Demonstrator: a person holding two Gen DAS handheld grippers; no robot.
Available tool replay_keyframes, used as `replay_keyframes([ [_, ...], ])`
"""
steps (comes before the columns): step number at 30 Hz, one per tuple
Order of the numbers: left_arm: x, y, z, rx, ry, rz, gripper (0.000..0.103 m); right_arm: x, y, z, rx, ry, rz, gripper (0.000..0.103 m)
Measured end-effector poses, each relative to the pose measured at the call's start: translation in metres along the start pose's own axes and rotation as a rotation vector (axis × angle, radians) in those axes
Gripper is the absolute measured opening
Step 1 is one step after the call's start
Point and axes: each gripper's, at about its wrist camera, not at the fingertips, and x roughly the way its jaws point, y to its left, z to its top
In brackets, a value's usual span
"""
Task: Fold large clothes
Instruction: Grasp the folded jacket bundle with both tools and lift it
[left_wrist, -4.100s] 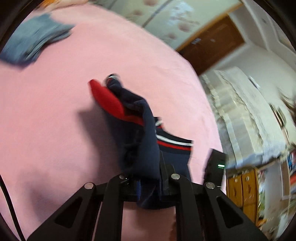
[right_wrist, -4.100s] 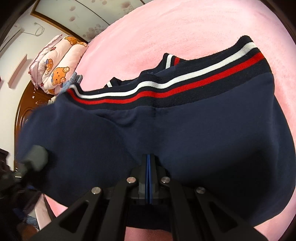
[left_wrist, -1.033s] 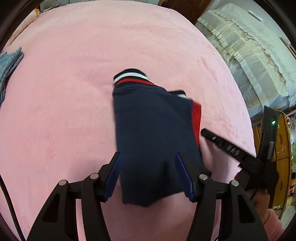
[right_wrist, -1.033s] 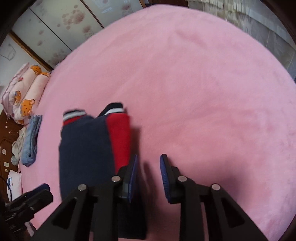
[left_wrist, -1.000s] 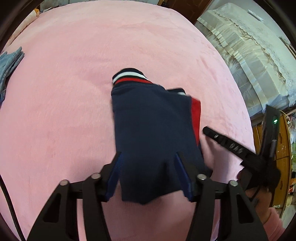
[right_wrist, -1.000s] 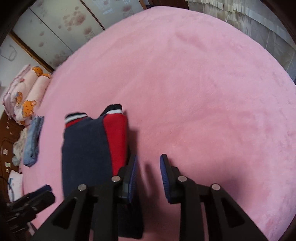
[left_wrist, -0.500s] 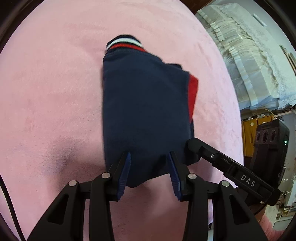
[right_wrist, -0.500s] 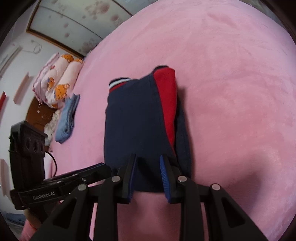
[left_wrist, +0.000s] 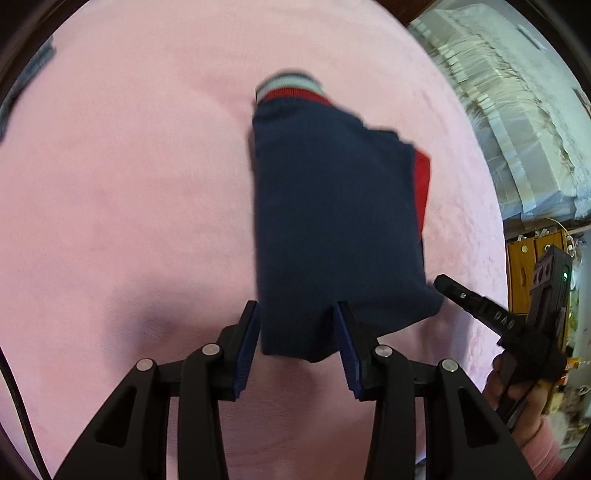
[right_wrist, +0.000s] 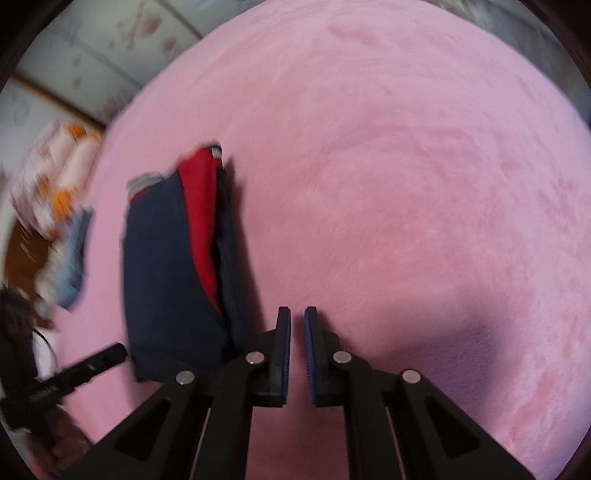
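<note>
A folded navy garment (left_wrist: 332, 229) with a red panel and a striped cuff lies flat on the pink bedspread (left_wrist: 129, 184). My left gripper (left_wrist: 297, 317) points down at its near left corner, which sits between the open fingers without being bunched. The left pad is beside the garment's left edge and the right finger overlaps the cloth. In the right wrist view the garment (right_wrist: 166, 266) lies to the left. My right gripper (right_wrist: 297, 314) hangs over bare bedspread (right_wrist: 406, 166) beside it. Its jaws are closing to a narrow gap with nothing between them.
Folded blue clothes (right_wrist: 72, 258) and a bear-print quilt (right_wrist: 55, 173) lie at the bed's far left. A white lace-covered piece (left_wrist: 517, 110) and a yellow cabinet (left_wrist: 528, 258) stand past the bed's right edge. A hand (left_wrist: 517, 391) in a pink sleeve holds the right gripper.
My right gripper slid rightward off the garment's near edge onto bare bedspread and its jaws narrowed. My left gripper sank closer to the garment's near corner.
</note>
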Motion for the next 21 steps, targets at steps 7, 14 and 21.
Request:
replay_keyframes([
  [7,-0.004,0.023,0.018,-0.128,0.009,-0.052,0.062,0.007,-0.016,0.027,0.088,0.026,0.176,0.053],
  [14,0.028,0.025,0.030,-0.194,0.064,-0.137,0.066,0.047,0.006,0.034,0.066,0.131,0.291,0.055],
  [21,0.056,0.013,0.026,-0.171,0.087,-0.154,0.066,0.068,-0.006,0.033,0.167,0.174,0.437,0.062],
])
